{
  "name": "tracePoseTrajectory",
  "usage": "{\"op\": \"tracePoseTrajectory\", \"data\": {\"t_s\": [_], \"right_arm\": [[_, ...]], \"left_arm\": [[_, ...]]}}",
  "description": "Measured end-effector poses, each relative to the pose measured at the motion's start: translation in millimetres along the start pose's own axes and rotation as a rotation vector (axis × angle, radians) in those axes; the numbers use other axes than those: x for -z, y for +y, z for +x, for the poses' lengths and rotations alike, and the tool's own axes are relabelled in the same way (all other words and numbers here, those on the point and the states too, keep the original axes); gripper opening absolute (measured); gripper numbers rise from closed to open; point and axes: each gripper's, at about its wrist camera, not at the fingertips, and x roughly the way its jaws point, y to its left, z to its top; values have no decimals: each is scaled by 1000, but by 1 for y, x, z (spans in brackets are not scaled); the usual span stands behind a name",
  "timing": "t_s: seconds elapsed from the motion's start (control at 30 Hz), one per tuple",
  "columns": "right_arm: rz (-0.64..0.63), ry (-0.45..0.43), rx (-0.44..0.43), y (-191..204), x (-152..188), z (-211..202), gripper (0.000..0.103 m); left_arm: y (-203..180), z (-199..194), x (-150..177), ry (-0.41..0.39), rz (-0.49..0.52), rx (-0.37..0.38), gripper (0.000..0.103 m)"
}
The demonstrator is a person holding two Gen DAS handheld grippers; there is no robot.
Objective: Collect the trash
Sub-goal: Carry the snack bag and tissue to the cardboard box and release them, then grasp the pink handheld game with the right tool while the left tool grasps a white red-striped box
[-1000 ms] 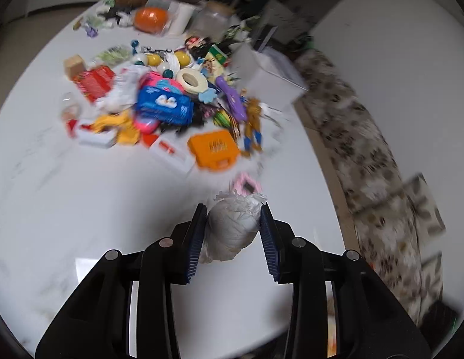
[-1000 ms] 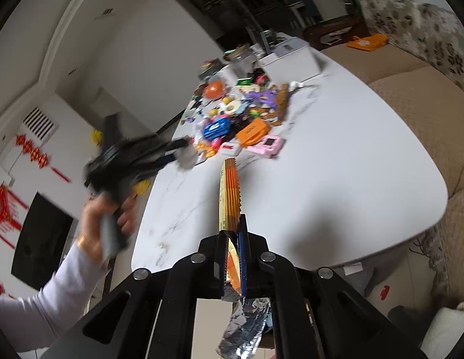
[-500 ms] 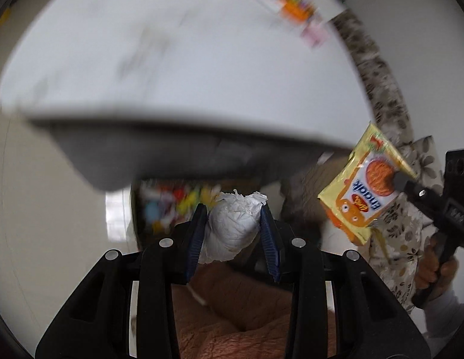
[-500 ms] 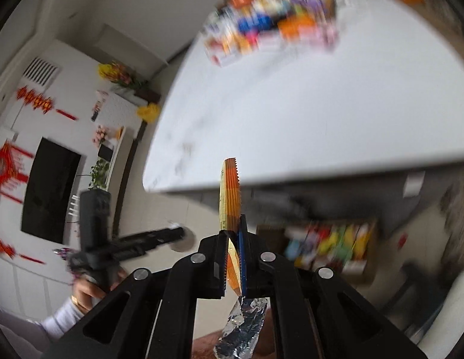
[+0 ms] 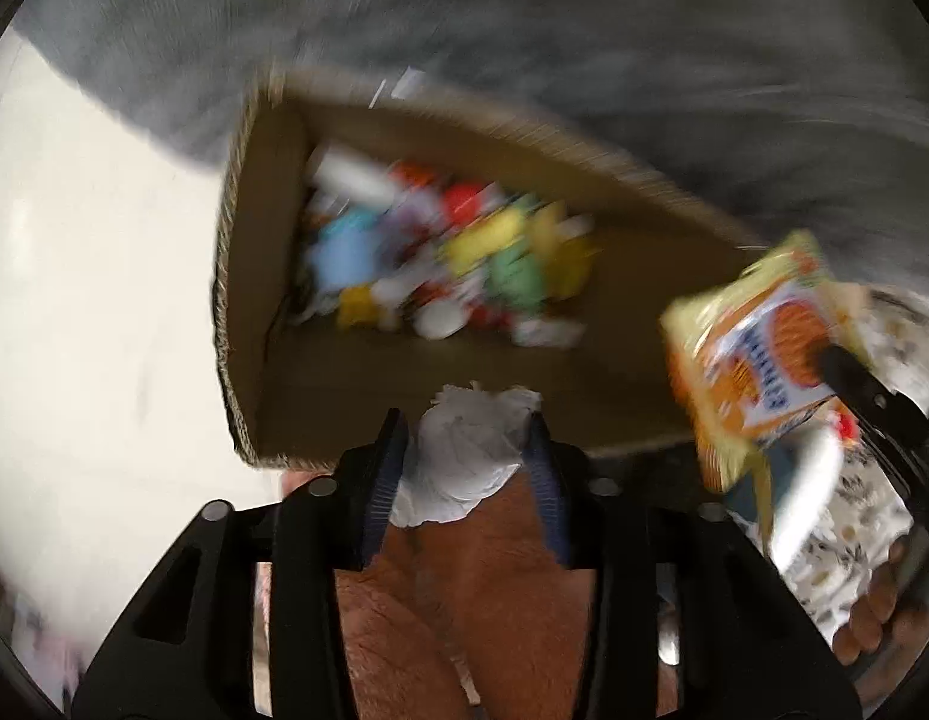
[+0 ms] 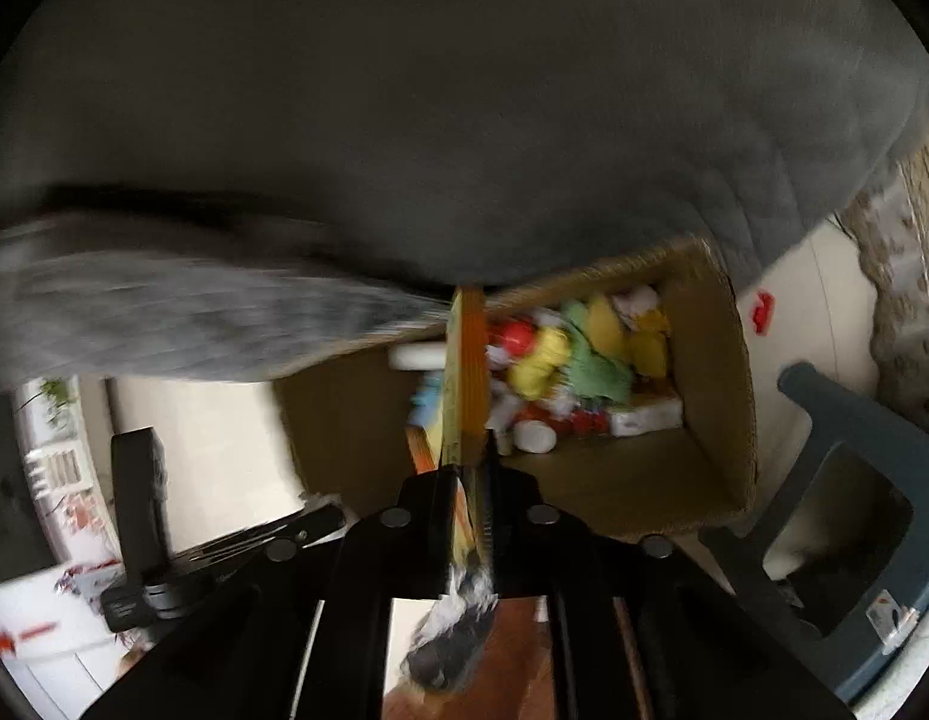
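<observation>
Between our left gripper's (image 5: 467,450) blue-padded fingers (image 5: 385,474) sits a crumpled white paper wad (image 5: 464,462), squeezed on both sides, the fingers held apart only by its bulk. Our right gripper (image 6: 473,480) has its fingers nearly closed on a flat yellow-and-orange snack packet (image 6: 464,372), seen edge-on in its own view, with the silvery torn end (image 6: 458,630) hanging below the fingers. From the left view the same packet (image 5: 758,348) shows its face, an orange disc on a white and blue panel; the lettering is too smeared to read now, though half a second ago it read "Snack".

Both grippers tilt downward, side by side, pointing into an open cardboard box (image 5: 248,276) on the pale floor (image 5: 92,300). The wad hangs at the box's near edge; the packet is over its right corner. Inside lies a blurred heap of coloured trash (image 5: 452,258): yellow, green, red, light blue and white pieces. The right hand (image 5: 878,606) shows at the left view's lower right edge.

A second ago both grippers were above the white worktop and its pile of clutter; now we see only the grey underside of the worktop (image 6: 464,120) overhead, and a dark plastic stool (image 6: 836,480) beside the box.
</observation>
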Motion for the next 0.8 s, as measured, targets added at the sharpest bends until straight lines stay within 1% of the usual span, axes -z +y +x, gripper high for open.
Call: {"op": "tracePoseTrajectory", "data": {"t_s": [0.03, 0.07, 0.1, 0.13, 0.17, 0.2, 0.27, 0.33, 0.43, 0.5, 0.53, 0.6, 0.67, 0.73, 0.77, 0.8], "right_arm": [[6, 11, 43, -7, -2, 13, 36], [5, 22, 92, -12, -5, 24, 65], [1, 28, 176, -17, -6, 34, 69], [1, 33, 207, -20, -6, 37, 68], [8, 45, 204, -24, -5, 39, 68], [17, 58, 198, -28, -3, 37, 69], [10, 60, 198, -30, 0, 28, 72], [-5, 52, 183, -26, 5, 7, 72], [-29, 28, 121, -11, 13, -38, 77], [-42, 13, 98, 1, 19, -73, 82], [-38, -2, 70, 8, 22, -101, 83], [-32, -46, 8, 18, 24, -142, 84], [-53, -101, -32, 31, 27, -187, 85], [-125, -184, -98, 52, 24, -245, 85], [-169, -238, -105, 62, 20, -268, 88], [-205, -293, -97, 71, 15, -287, 95]], "left_arm": [[9, 19, -9, 65, -66, 13, 68], [15, 26, -10, 86, -100, 21, 72], [19, 30, -13, 101, -112, 47, 72], [20, 28, -14, 80, -131, 41, 73], [21, 24, -14, 58, -144, 42, 77], [22, 20, -12, 36, -156, 48, 86], [23, 10, -5, 13, -155, 73, 87], [22, 1, 1, 22, -147, 83, 87], [19, -21, 15, 9, -121, 90, 87], [16, -43, 27, -21, -81, 93, 87], [13, -58, 35, -46, -55, 90, 87], [8, -85, 50, -93, -4, 78, 87], [1, -113, 64, -151, 57, 62, 87], [-10, -141, 78, -211, 116, 44, 87], [-16, -154, 85, -243, 144, 43, 87], [-22, -166, 91, -270, 167, 37, 87]]}}
